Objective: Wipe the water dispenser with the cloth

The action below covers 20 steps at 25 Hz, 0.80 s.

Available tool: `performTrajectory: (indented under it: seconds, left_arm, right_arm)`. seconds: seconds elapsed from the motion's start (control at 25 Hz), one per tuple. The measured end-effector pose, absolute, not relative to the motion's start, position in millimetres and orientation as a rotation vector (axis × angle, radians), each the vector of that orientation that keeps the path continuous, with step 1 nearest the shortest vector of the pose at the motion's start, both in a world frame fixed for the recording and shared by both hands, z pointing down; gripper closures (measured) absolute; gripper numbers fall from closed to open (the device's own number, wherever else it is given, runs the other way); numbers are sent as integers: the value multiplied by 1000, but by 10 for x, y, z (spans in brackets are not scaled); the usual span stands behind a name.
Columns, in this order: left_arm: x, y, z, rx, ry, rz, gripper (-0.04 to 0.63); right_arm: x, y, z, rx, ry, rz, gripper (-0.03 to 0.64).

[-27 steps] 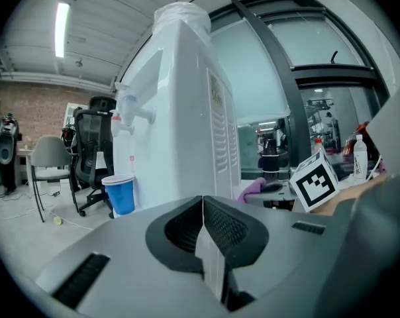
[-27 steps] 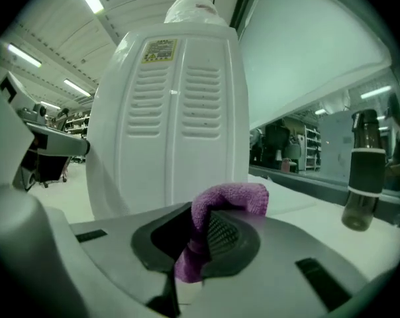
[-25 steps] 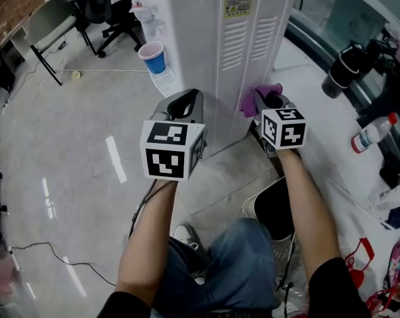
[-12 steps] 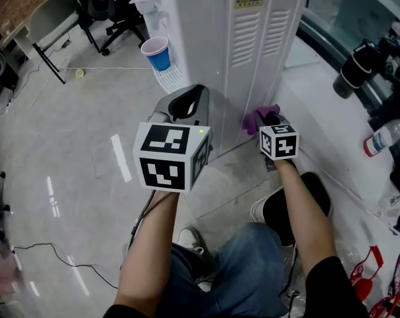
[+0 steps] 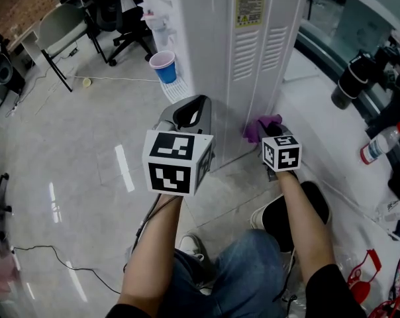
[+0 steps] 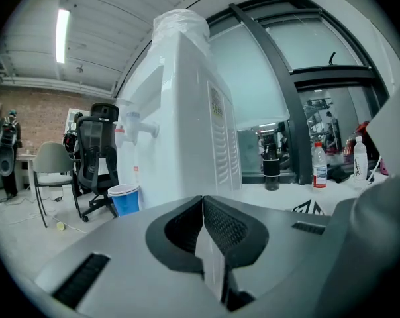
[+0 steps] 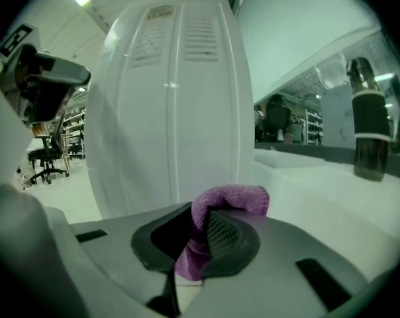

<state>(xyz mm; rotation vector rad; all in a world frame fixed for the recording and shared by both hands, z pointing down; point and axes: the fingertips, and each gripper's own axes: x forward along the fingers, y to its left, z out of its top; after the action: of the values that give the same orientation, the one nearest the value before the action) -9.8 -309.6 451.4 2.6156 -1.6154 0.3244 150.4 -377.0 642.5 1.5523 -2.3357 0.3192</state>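
While the purple cloth is clamped between the jaws of the right gripper, one fold is seen standing up over a jaw and a tail hanging down between the two. The cloth is thus held low, near the foot of the white water dispenser, which stands on the floor, and close to the louvred panel. Whether the cloth is actually pressed on that panel cannot be told from either view. The left gripper is held with its jaws closed together and nothing between them; it is kept beside the dispenser's near corner and apart from it.

The step in hand is judged to be the wiping of the panel's lower part. It would be done well if the raised fold, not the hard jaw tips, were laid against the plastic, so that the surface is rubbed by fabric alone. The grip should be kept firm, since only a small part of the cloth is pinched and it could be dragged out by friction. Strokes are best run along the long vertical ribs, and across the louvre slots only lightly, as the fabric might be snagged there. The yellow label high on the panel is better passed over gently. The blue cup at the dispenser's front should be left undisturbed, so the left gripper is best kept clear of that side.
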Motion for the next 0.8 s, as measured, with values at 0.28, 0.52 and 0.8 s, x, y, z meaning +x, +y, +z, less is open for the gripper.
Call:
performTrajectory:
  seconds: [0.28,0.52,0.8]
  left_arm:
    - [-103,-3034,4414,2600,-1633,310,568]
    - [-59,-2993,4243,2609,-1637,280,568]
    - [-29,-3004,4210,2594,-1619,312,568]
  right_arm:
    - [1467,-3602,5222,1548,-2457,75,575]
    - [1459,-3489,4255,1549,-2526,-106,575]
    - [1442,-3407,3228,1552,-2563,-339,575]
